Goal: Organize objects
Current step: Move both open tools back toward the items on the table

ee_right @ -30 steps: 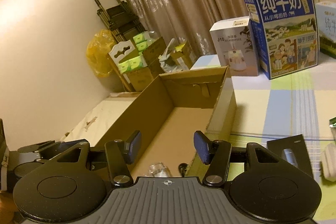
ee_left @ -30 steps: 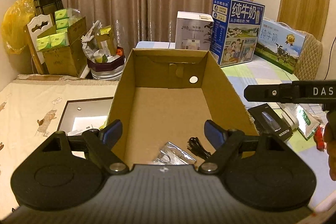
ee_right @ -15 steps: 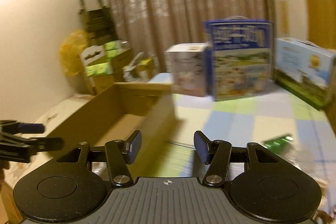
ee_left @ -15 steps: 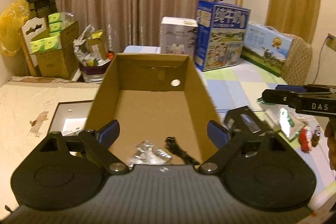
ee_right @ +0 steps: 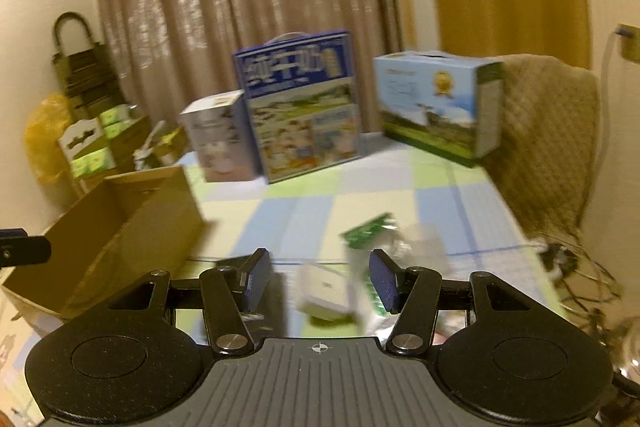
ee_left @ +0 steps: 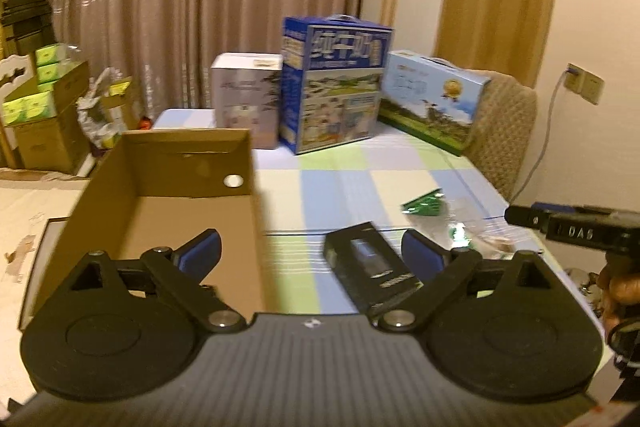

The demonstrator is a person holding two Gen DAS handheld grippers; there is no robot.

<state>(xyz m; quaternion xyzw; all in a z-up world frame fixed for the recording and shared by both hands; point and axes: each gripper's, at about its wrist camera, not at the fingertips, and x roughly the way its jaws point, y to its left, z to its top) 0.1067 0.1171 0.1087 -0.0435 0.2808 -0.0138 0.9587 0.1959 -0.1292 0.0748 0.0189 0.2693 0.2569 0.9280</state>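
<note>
The left gripper hangs over the near edge of the checked tablecloth, its blue pads spread wide; the jaws have just been opening, and nothing is pressed between them, though a flat black box lies on the cloth below the gap, nearer the right pad. To its left stands the open cardboard box, brown and deep; what lies on its floor is hidden behind the gripper. The right gripper holds its jaws half apart and grips nothing; beneath them, blurred, sit a small white box and a green-printed packet on the cloth. At the far end of the table stand a blue milk carton, a white carton beside it and a pale blue carton lying lengthwise
</note>
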